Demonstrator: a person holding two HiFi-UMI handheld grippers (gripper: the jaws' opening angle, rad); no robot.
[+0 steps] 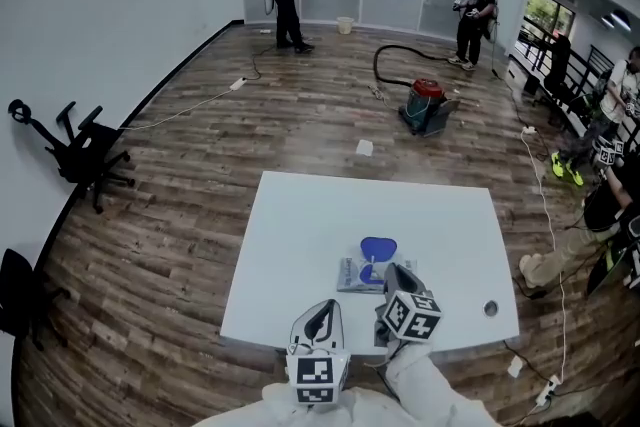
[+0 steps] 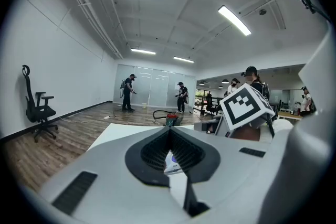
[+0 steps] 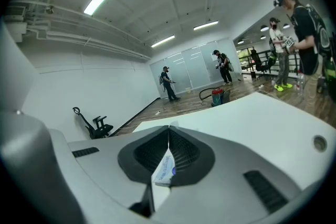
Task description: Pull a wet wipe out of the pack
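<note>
Just beside right gripper [image 1: 393,270], wipe pack [image 1: 355,277]

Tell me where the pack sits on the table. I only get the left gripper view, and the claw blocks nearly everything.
Observer: The pack lies on the table, toward the near edge, right at the tip of the right claw.
Operator: Is its lid open?
Observer: Yes, the blue lid stands raised in the head view.
Operator: Is the right claw holding anything?
Observer: Its jaws are together in the right gripper view, and I can make out nothing pinched between them.
</note>
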